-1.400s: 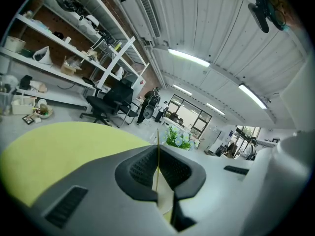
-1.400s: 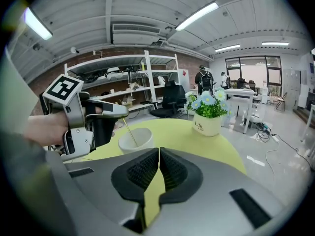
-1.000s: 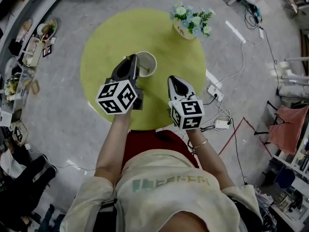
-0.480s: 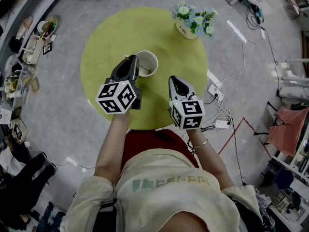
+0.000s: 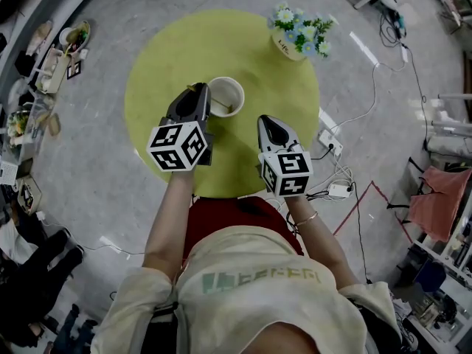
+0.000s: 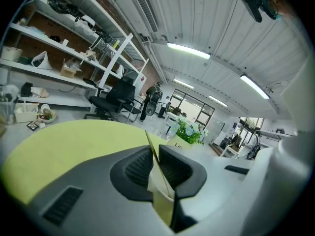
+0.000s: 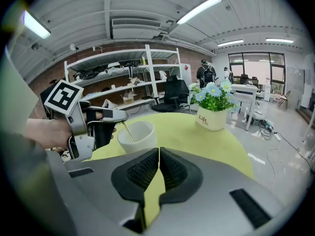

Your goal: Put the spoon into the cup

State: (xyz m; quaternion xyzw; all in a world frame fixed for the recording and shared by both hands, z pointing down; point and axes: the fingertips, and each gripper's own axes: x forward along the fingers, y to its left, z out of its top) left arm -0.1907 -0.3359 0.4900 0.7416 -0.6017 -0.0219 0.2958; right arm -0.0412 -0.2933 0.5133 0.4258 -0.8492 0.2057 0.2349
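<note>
Just above centre of the head view, the left gripper (image 5: pixel 198 89) is pinching the thin, stiff, probably light and slippery spoon (image 7: pixel 124 130) by its handle end, its lower part dipping into the white cup (image 5: pixel 237 91); the right gripper (image 5: pixel 267 122) is sitting closed and empty.

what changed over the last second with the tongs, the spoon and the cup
Nothing visibly changed. The left tongs are still shut on the spoon, whose lower end dips into the cup. The right tongs stay shut and empty beside it, and the flower pot stands where it was.
</note>
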